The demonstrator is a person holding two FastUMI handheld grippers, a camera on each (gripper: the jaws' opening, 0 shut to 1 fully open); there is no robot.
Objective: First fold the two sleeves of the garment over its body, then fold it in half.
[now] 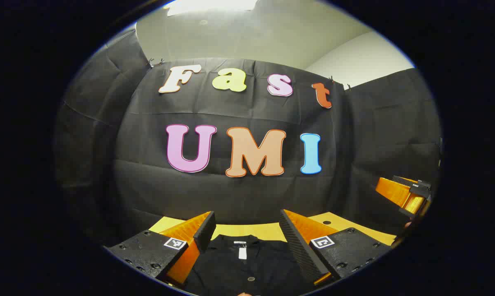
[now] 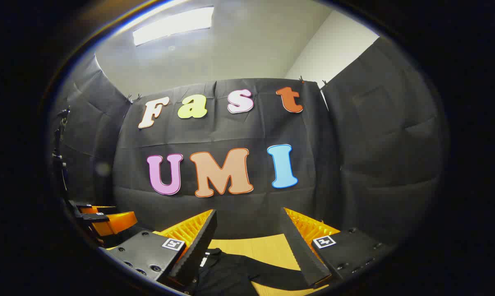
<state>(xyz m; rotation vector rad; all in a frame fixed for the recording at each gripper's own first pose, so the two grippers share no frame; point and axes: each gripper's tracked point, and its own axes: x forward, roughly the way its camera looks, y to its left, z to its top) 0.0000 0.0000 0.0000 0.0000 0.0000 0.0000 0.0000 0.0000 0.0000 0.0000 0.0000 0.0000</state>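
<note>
1. Left gripper point(image 1: 247, 232): held level above the tabletop point(image 1: 263, 231) and aimed at the booth's back wall; its two fingers stand wide apart with nothing between them, clear of the cloth below.
2. Right gripper point(image 2: 247, 238): likewise held above the tabletop and aimed at the back wall, tilted slightly upward; its fingers are spread wide and grip nothing.
3. Black garment point(image 1: 247, 263): lies flat on the yellow tabletop under both grippers. In the left gripper view its collar, with a white neck tag point(image 1: 242, 250), points toward the far edge, and a row of small buttons runs down the front.
4. Sleeve point(image 2: 272, 274): in the right gripper view one sleeve stretches sideways from the garment's body across bare tabletop, toward the right finger.
5. Relative pose: the right gripper appears at the right edge of the left gripper view, and the left gripper at the lower left of the right gripper view; the two are well apart, side by side.
</note>
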